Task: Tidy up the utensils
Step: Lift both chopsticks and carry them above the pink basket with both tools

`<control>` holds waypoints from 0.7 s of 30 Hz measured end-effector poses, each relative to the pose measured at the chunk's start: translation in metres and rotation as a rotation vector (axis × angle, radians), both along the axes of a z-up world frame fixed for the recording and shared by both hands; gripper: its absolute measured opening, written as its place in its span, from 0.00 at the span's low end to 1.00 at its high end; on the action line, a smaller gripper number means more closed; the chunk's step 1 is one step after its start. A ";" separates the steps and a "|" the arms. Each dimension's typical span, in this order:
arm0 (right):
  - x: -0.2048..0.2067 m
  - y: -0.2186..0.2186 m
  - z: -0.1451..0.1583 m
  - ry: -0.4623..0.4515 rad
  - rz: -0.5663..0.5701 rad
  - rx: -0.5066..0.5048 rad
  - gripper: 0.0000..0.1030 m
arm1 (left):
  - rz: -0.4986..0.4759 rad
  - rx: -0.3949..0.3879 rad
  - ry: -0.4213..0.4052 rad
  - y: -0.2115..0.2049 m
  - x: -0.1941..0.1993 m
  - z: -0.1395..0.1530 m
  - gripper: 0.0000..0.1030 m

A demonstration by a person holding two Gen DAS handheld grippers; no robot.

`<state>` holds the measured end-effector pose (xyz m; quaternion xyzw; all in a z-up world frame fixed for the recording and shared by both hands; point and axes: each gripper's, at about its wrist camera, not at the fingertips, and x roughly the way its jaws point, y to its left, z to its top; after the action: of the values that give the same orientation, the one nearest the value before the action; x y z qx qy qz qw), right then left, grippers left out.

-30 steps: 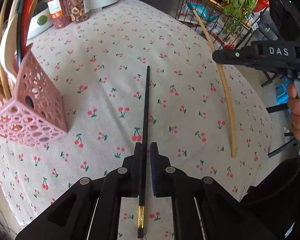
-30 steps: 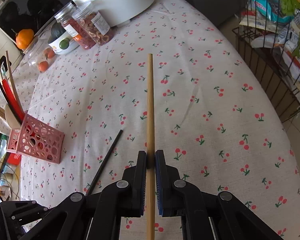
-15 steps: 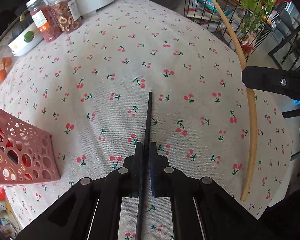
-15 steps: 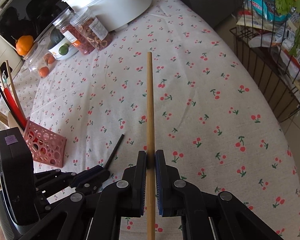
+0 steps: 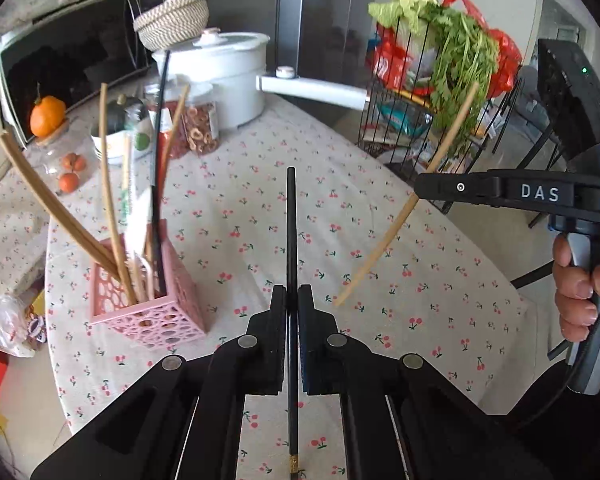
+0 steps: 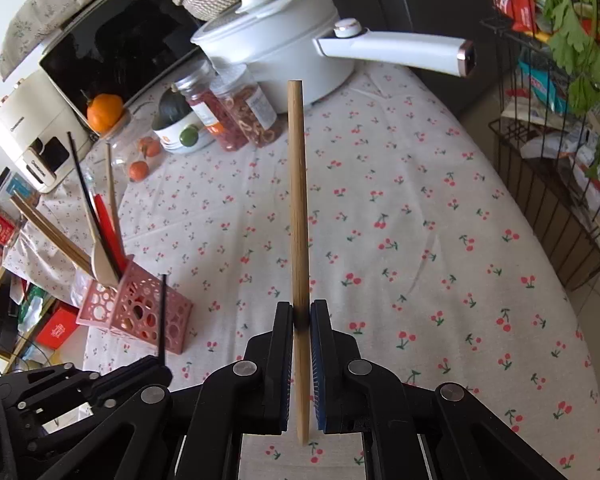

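left gripper [image 5: 291, 300] pinched tight on a skinny black chopstick [image 5: 291, 240] with a gold band near its end, right gripper [image 6: 301, 316] clamped on a plain wooden chopstick [image 6: 298, 208], both held above the cherry-print tablecloth [image 6: 400, 208], pink perforated holder [image 5: 148, 316] stuffed with utensils off to the left

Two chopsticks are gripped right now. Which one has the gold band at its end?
The black chopstick in the left gripper: a gold band sits near its lower end. The one in the right gripper is a plain wooden chopstick, no band.
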<state>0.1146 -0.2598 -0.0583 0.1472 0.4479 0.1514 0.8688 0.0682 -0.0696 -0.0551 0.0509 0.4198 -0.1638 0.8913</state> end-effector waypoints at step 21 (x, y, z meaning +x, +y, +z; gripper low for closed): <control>-0.031 0.049 0.099 -0.333 0.041 0.064 0.07 | 0.189 -0.242 -0.509 0.103 -0.041 0.131 0.05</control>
<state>0.0841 -0.2107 0.0406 0.1385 0.2958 0.2055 0.9226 0.0277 0.0336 0.0754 -0.0556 0.1631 -0.1108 0.9788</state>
